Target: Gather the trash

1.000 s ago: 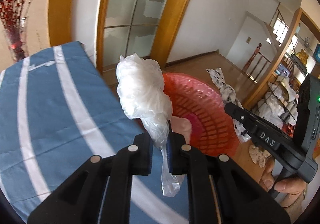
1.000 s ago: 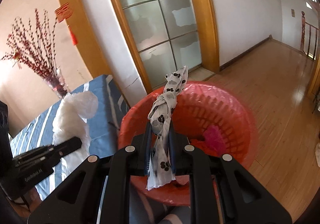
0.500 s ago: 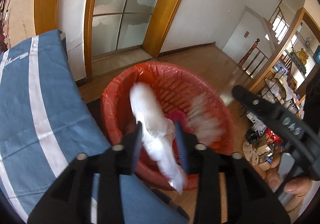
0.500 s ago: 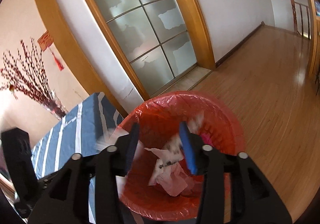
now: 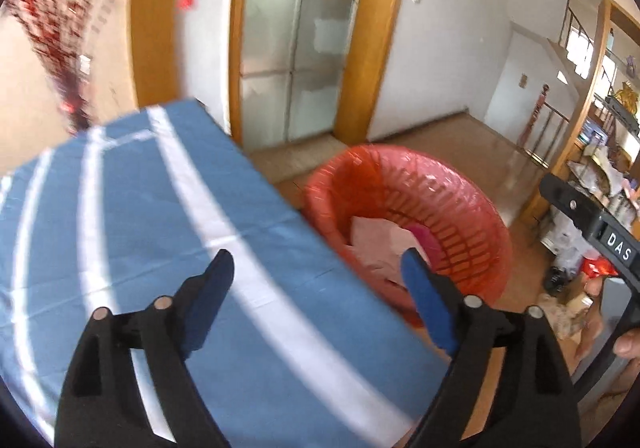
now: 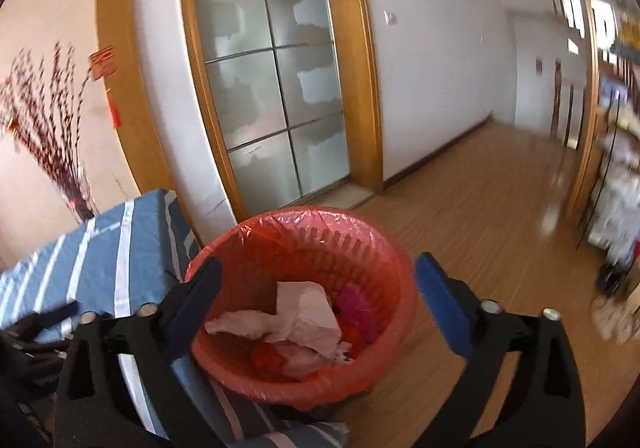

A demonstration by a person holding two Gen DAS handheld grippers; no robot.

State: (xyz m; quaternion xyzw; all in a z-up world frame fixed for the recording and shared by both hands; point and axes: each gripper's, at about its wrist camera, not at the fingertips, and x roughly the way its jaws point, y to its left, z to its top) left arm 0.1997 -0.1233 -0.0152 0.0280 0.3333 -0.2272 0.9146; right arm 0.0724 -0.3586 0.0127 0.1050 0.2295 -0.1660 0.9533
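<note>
- Presently both claws gape with nothing in them: left gripper (image 5: 316, 272) above the blue striped cloth (image 5: 120, 216), right gripper (image 6: 320, 280) over the red basket (image 6: 384, 248).
- Trash (image 6: 304, 316) lies in the basket: crumpled, light, soft; probably best pinched at a bunched fold.

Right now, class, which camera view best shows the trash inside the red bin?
The right wrist view: it looks down into the bin at the trash. The left wrist view catches only part of it, beyond the table.
</note>
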